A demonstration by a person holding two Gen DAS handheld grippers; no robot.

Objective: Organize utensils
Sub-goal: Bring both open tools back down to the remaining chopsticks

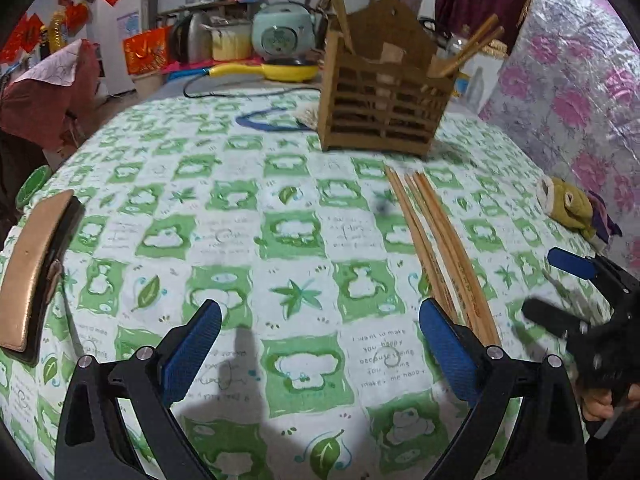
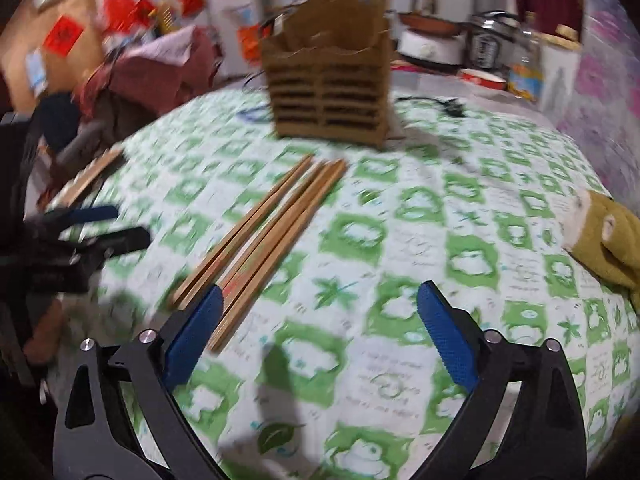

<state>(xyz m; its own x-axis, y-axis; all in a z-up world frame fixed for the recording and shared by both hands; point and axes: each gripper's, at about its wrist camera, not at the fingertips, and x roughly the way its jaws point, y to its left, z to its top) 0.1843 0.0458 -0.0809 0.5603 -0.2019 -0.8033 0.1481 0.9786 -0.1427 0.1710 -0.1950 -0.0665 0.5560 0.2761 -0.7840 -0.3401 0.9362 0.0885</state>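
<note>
Several wooden chopsticks lie loose in a bundle on the green-and-white tablecloth, in front of a slatted wooden utensil holder that has a few chopsticks standing in it. My left gripper is open over bare cloth, and the bundle's near ends run just right of its right finger. My right gripper is also open with nothing pressed between its pads. The chopsticks end beside its left finger, and the holder stands beyond. Each gripper shows in the other's view, the right gripper and the left gripper.
A yellow-green plush toy lies at the table's right edge, by a flowered wall covering. A flat brown case sits at the left edge. Behind the holder are a blue cord, a yellow pan and a rice cooker.
</note>
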